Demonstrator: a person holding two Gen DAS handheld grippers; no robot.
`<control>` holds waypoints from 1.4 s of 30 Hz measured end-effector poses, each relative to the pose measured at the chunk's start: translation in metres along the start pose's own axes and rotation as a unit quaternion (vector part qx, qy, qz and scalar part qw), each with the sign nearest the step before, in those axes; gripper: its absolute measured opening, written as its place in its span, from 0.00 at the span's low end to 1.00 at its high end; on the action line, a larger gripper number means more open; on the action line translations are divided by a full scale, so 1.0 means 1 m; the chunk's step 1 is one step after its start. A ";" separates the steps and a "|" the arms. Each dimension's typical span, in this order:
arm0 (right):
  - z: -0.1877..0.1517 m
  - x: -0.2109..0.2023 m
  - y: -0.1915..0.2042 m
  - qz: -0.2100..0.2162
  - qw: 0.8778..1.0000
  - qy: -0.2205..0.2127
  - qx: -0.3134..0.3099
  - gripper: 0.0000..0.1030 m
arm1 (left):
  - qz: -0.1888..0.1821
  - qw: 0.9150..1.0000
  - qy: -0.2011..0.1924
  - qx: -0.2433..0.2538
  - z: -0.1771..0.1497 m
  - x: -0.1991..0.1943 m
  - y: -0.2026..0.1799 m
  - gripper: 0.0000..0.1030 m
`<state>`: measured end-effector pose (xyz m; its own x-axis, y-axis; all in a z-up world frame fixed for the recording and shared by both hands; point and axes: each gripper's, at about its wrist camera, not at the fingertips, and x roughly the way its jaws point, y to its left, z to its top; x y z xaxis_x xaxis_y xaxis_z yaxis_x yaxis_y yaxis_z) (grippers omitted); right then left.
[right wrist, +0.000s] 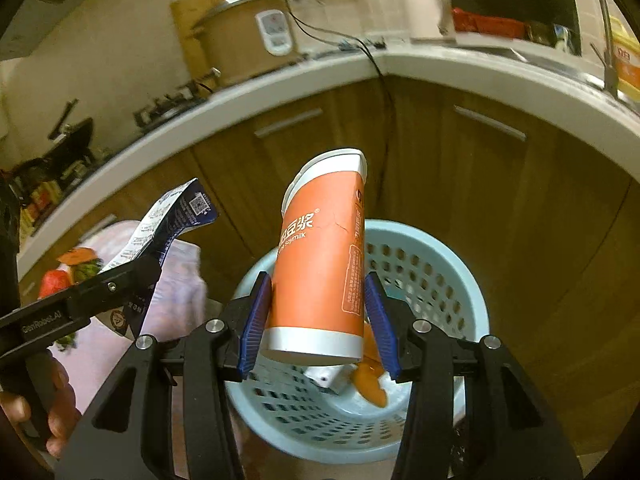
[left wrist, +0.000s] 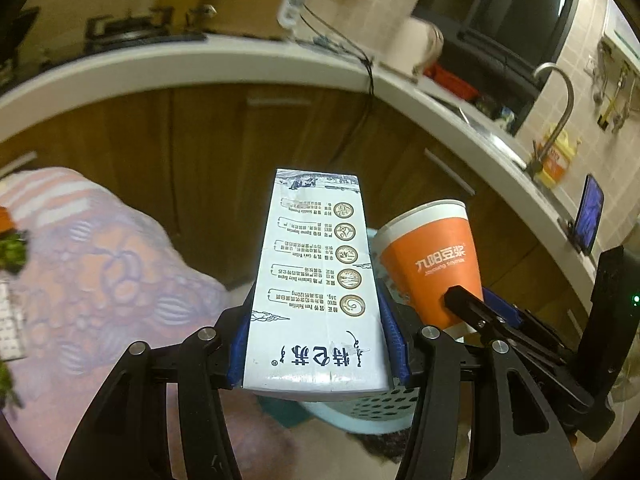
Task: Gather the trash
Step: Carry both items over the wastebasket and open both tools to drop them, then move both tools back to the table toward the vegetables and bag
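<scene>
left tongs [left wrist: 318, 344]: clamped on a white and blue milk carton [left wrist: 316, 280], blue pads on its two narrow sides near the base, so the long body sticks out ahead in the centre of the left wrist view.
right tongs [right wrist: 318, 320]: clamped on an orange soy milk paper cup [right wrist: 320, 264], gripped low on its wall with the mouth pointing away, centre of the right wrist view.
why held so: both pieces of trash look carried together, each squeezed across its narrow width so it should not slip.
trash basket [right wrist: 460, 280]: pale blue, perforated, on the floor directly under the cup in the lower centre; it already holds orange peel-like scraps and a white wrapper.
carton's place: in the right wrist view it shows at left [right wrist: 168, 224], beside the basket rather than over it.
bench [right wrist: 280, 80]: white, curving across the upper frame, with a rice cooker [right wrist: 248, 36] on it.
judgement: the cup looks ready to drop; the carton likely needs bringing over the rim first.
</scene>
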<state>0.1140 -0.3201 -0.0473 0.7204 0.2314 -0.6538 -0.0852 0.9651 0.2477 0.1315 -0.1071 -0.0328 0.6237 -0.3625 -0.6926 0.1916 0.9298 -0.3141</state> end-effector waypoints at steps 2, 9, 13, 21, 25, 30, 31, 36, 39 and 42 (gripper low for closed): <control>-0.004 0.010 -0.007 -0.005 1.000 0.012 0.006 0.43 | 0.000 1.000 0.012 0.006 -0.001 0.013 -0.001 0.50; -0.016 0.040 -0.022 -0.022 0.998 0.060 0.007 0.43 | 0.000 0.999 0.045 0.010 -0.004 0.049 -0.006 0.50; -0.019 0.052 -0.022 -0.020 0.997 0.080 0.011 0.43 | 0.003 0.998 0.056 0.012 -0.006 0.057 -0.004 0.50; -0.020 0.051 -0.023 -0.016 0.996 0.082 0.015 0.56 | 0.008 0.999 0.053 0.008 -0.003 0.052 0.000 0.60; -0.019 0.044 -0.022 -0.014 0.997 0.075 0.012 0.56 | 0.004 0.999 0.045 0.004 -0.004 0.041 0.002 0.60; -0.015 0.036 -0.012 -0.008 0.998 0.068 0.002 0.56 | 0.000 0.999 0.031 0.008 -0.009 0.023 0.002 0.60; -0.014 0.033 -0.010 -0.005 0.998 0.065 -0.001 0.56 | 0.001 1.000 0.029 0.008 -0.009 0.020 0.003 0.60; -0.014 0.025 0.002 0.012 0.998 0.059 -0.008 0.56 | -0.001 1.000 0.016 0.003 -0.011 0.002 0.008 0.60; -0.012 0.018 0.011 0.015 0.998 0.053 -0.015 0.56 | 0.002 1.000 0.006 -0.003 -0.012 -0.010 0.012 0.60; -0.011 0.012 0.018 0.019 0.998 0.048 -0.021 0.56 | 0.002 1.000 -0.003 -0.009 -0.014 -0.022 0.017 0.60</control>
<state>0.1136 -0.2984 -0.0589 0.6477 0.2766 -0.7099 -0.1413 0.9592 0.2448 0.1103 -0.0842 -0.0318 0.6286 -0.3588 -0.6900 0.1754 0.9298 -0.3236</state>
